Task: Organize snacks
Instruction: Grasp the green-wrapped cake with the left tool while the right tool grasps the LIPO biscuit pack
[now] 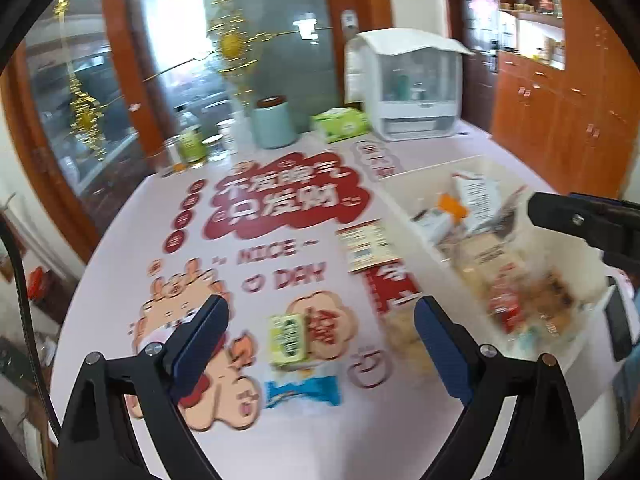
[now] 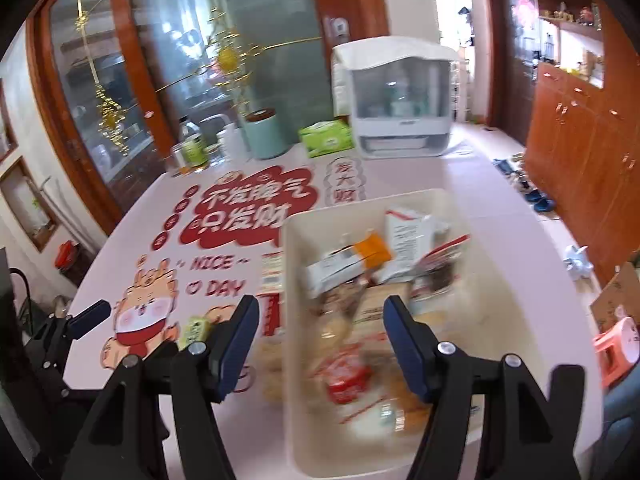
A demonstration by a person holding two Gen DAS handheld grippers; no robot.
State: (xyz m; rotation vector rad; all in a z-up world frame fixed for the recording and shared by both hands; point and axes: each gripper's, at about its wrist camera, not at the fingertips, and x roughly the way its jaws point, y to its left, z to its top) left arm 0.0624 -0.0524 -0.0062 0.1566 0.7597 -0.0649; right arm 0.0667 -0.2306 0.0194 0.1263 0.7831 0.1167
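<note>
Right now your left gripper (image 1: pixel 322 340) hangs over the near part of the pale pink printed tablecloth (image 1: pixel 280 440) with its blue-padded jaws spread wide and nothing between the pads. Below the gap, on the cloth, lie a small green-and-yellow snack packet (image 1: pixel 289 339) and, just nearer to you, a blue-and-white wrapped snack (image 1: pixel 302 393). A long clear bag of pale biscuits with a red label (image 1: pixel 394 308) lies along the left wall of the cream plastic bin (image 1: pixel 404 188), and a white-and-red printed packet (image 1: pixel 365 244) sits at that bag's far end.

Your right gripper (image 2: pixel 320 344) is poised above the bin, jaws partly apart and gripping nothing. Inside the bin, snack packs are heaped loosely: a white pouch with fine print (image 2: pixel 408 240) toward the far wall, an orange-and-white packet (image 2: pixel 352 258) beside it, and a red-wrapped pack (image 2: pixel 346 380) nearer you; the rest is too blurred to name.

At the far edge of the table stand a mint-green cylindrical canister (image 1: pixel 273 122), a green tissue box (image 1: pixel 340 123) and a white cabinet with a clear front (image 1: pixel 416 92).
</note>
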